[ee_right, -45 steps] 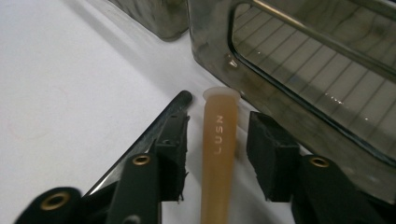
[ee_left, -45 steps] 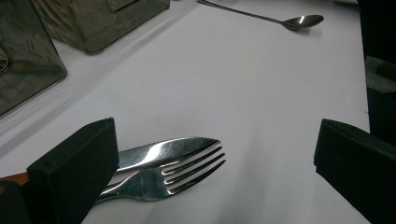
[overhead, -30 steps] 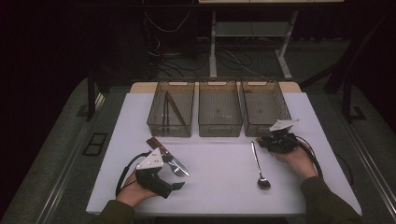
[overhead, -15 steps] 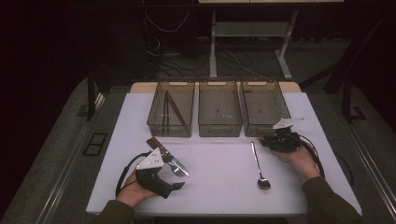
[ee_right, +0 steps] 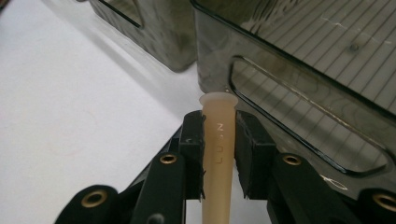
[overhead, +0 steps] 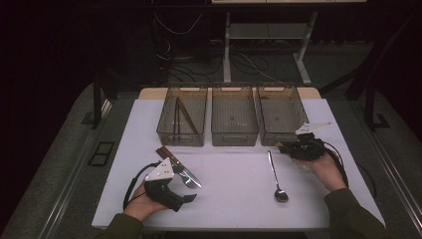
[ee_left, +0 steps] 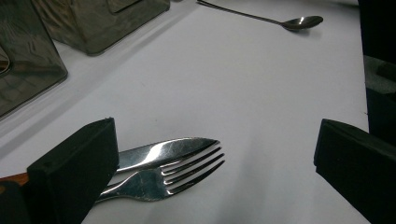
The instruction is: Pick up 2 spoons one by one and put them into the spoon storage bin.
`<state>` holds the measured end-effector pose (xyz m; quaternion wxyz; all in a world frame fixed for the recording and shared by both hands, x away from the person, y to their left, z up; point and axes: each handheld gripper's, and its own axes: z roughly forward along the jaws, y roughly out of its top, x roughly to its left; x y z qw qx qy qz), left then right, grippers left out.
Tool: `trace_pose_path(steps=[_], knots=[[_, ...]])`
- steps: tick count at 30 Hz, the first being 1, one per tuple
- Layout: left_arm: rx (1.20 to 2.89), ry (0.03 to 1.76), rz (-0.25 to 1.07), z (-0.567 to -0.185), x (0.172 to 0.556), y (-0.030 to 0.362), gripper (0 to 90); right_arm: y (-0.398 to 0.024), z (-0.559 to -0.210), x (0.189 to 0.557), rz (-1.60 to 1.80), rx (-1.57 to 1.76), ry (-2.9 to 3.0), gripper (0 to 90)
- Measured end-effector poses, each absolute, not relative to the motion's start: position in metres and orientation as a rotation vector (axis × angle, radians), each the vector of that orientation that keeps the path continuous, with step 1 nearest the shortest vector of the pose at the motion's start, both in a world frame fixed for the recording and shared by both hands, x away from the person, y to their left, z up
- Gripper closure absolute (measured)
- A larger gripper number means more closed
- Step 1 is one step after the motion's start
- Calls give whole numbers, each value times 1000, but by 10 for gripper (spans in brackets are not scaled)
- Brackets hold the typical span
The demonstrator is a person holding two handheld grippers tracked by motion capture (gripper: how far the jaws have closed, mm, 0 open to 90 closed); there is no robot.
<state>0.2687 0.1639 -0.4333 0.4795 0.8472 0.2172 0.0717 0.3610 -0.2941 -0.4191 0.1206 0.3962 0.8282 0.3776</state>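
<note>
My left gripper (overhead: 186, 189) rests open at the front left of the white table, its jaws wide apart (ee_left: 215, 140). A fork (ee_left: 187, 175) and a wooden-handled knife (ee_left: 163, 151) lie side by side on the table between the jaws, close to the left one. In the high view the knife (overhead: 171, 160) and fork (overhead: 191, 181) sit just beyond that hand. My right gripper (overhead: 293, 148) is shut on a beige plastic handle (ee_right: 218, 154) with embossed letters, right in front of the right bin (ee_right: 327, 70). What the handle belongs to is hidden.
Three smoky clear bins stand in a row at the back: the left bin (overhead: 183, 119) holds a few long utensils, next to the middle bin (overhead: 234, 117) and right bin (overhead: 281, 113). A spoon (overhead: 275, 177) lies on the table right of centre.
</note>
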Motion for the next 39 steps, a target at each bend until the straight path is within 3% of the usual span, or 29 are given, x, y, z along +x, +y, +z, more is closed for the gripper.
trace_pose_path(steps=[18, 39], knots=[[2067, 533, 179, -433, 268, 164, 0, -277, -390, 355, 1173, 1074, 2454, 737], [2046, 551, 179, -434, 268, 164, 0, -249, -374, 378, 1223, 1072, 2443, 737]])
